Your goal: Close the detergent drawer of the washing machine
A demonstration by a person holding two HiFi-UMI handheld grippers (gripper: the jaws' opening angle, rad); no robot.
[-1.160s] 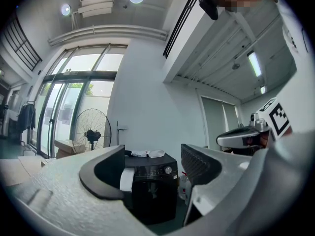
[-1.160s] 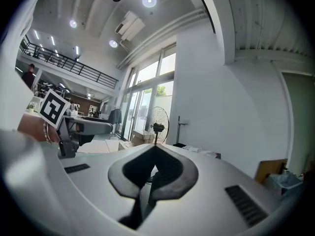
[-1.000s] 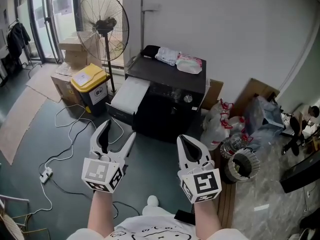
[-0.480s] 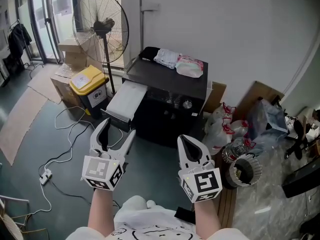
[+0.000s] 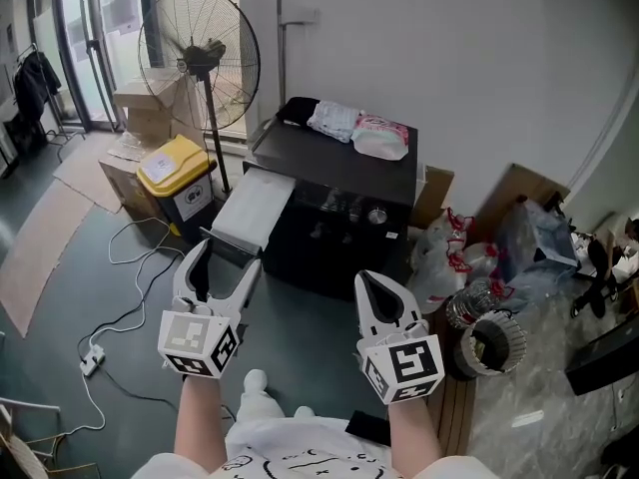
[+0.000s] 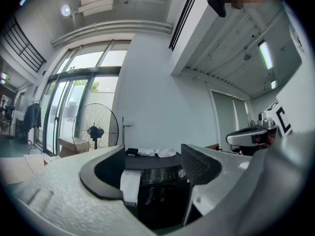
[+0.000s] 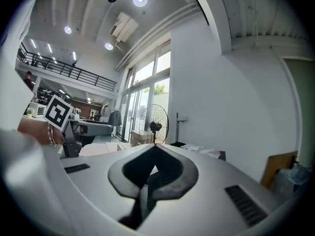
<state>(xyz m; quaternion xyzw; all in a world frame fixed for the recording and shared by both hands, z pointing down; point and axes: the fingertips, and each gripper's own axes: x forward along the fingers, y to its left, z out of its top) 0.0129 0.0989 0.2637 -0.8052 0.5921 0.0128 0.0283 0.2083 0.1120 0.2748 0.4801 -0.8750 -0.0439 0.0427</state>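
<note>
The white drawer stands pulled out from the upper left front of the black washer; closing has not begun. The left gripper, fingers wide and empty, and the right gripper, fingers pressed together, hover well short of it. The whole push remains.

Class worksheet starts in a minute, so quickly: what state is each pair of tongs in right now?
Left tongs: open, holding nothing.
Right tongs: closed, holding nothing.
</note>
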